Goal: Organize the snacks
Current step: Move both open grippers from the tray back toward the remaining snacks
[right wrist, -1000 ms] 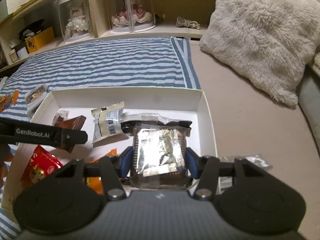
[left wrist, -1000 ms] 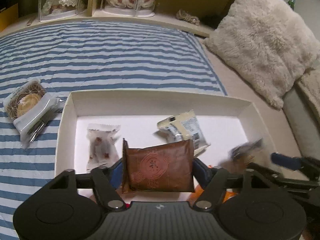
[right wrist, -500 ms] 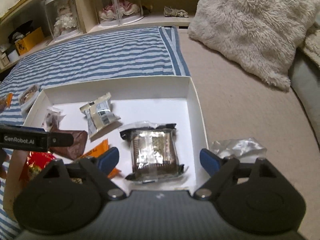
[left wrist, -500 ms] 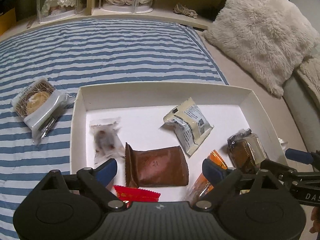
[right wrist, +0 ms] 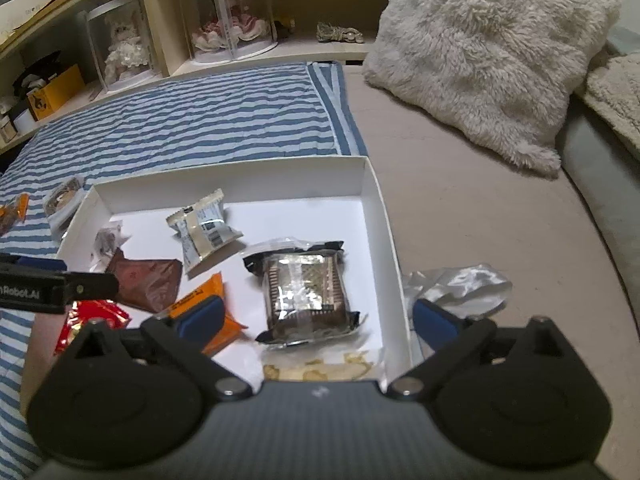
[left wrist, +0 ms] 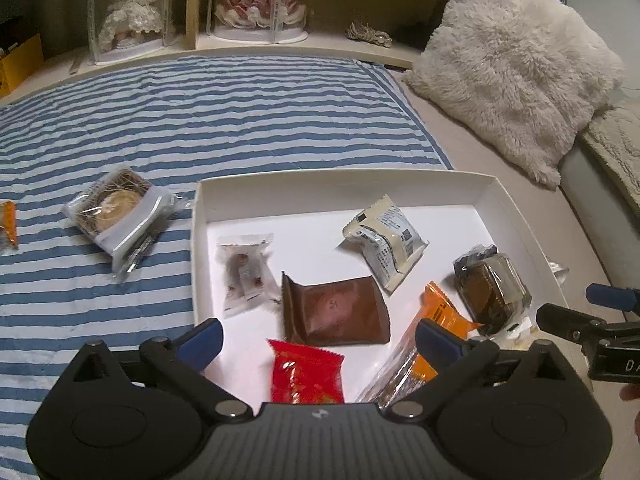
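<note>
Released a second ago, the brown packet (left wrist: 335,310) lies flat in the white box (left wrist: 344,178); the left gripper (left wrist: 318,338) has just been opening, nothing between its jaws.

Right view: the right gripper (right wrist: 316,318) has likewise been opening, its clear-wrapped cake (right wrist: 306,294) apparently resting on the box floor. Both snacks look delivered.

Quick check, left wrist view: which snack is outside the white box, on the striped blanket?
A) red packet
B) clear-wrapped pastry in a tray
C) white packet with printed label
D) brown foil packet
B: the clear-wrapped pastry lies on the striped blanket, left of the white box; the brown foil packet, red packet and white packet all lie inside the box.
</note>
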Demonstrator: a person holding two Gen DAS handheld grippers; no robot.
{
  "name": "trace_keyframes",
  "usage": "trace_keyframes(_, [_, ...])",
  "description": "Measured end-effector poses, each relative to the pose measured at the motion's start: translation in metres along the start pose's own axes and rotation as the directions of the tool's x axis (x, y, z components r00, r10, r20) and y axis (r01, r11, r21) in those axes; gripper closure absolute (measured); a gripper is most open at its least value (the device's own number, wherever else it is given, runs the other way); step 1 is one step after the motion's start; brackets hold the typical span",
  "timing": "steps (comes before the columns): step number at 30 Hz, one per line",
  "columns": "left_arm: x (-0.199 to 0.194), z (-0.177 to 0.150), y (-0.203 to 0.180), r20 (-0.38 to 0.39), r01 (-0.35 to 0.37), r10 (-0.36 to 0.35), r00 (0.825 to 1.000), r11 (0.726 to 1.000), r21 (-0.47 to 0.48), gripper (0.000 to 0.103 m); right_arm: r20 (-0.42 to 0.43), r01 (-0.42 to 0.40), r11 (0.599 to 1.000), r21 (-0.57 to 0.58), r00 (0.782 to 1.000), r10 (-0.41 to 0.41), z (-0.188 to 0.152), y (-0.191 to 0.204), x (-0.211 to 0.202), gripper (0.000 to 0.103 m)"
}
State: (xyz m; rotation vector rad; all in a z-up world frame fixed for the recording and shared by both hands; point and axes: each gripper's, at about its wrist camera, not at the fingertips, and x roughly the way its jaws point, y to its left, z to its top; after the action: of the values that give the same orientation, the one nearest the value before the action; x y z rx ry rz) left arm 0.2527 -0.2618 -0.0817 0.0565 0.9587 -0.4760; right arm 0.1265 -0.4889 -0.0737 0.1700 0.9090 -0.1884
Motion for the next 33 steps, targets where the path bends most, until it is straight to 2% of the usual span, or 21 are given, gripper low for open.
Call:
trace_keyframes(16, [-0.039,-0.012,0.033,0.035,-0.030,0.030,0.999,0.999,-0.012,0.000,0.058,0.011,0.999,-0.032,0.998,-0.010,-0.006,0.021,-0.031,0.001])
trace_keyframes(33, [-0.091,-0.013,0.104,0.111,-0.106,0.106,0.988,0.994,-0.007,0.000,0.108,-0.076,0.997,-0.026,0.991,0.078,0.004,0.065,-0.041,0.001])
